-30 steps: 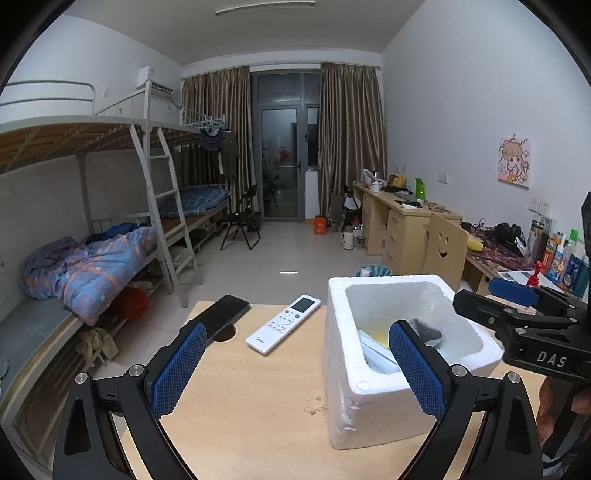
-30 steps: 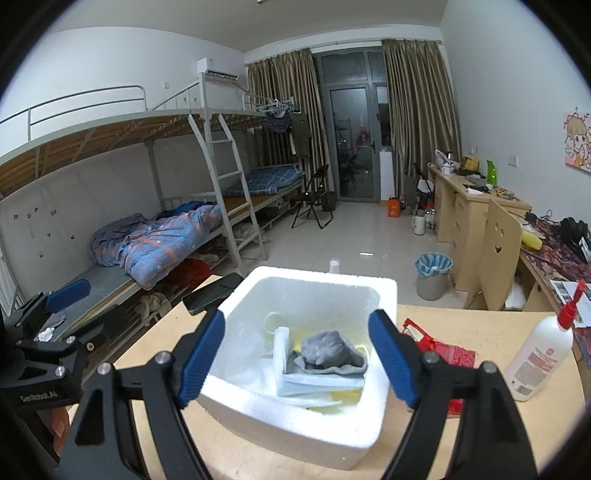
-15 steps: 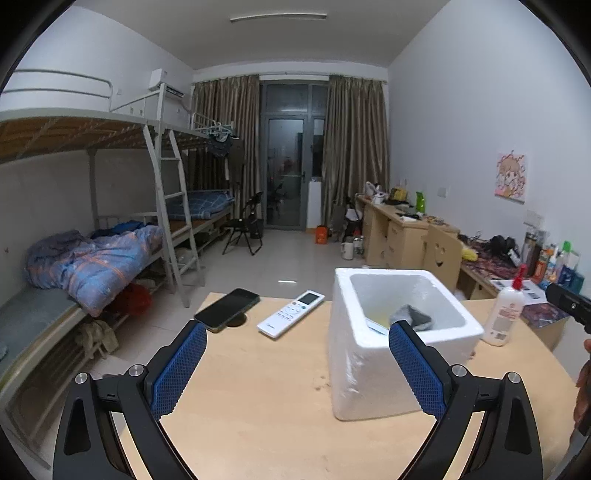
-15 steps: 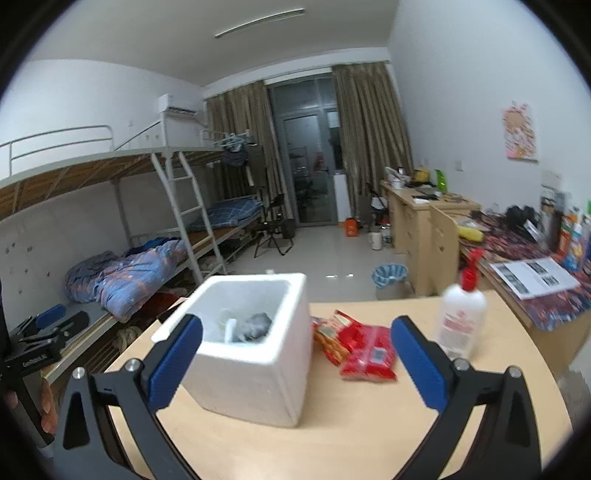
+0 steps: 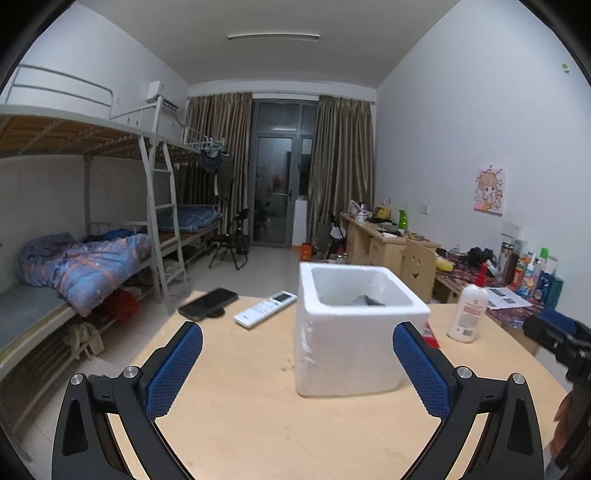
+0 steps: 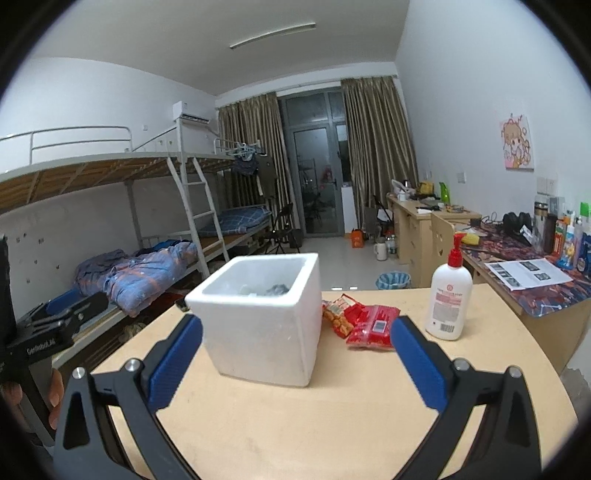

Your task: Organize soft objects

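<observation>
Both grippers stand wide and empty near the table (image 6: 332, 424) edge: left gripper (image 5: 297, 363), right gripper (image 6: 295, 356), whose jaws have just been opening. Grey soft item (image 6: 277, 289) lies inside the foam box (image 6: 258, 332). Next pick probably the red snack packs (image 6: 365, 325), right of box; approach low, pinch mid-pack.

- I see white walls (image 5: 461, 140), a pale tiled floor (image 5: 266, 266).
- Metal bunk beds (image 5: 110, 206) with a ladder (image 5: 162, 221) line the left.
- Far end: brown curtains (image 5: 340, 173) flank a dark glass door (image 5: 275, 192).
- Wooden desks (image 5: 384, 240) run along the right wall.
- A ceiling strip light (image 5: 273, 36) glows.
</observation>
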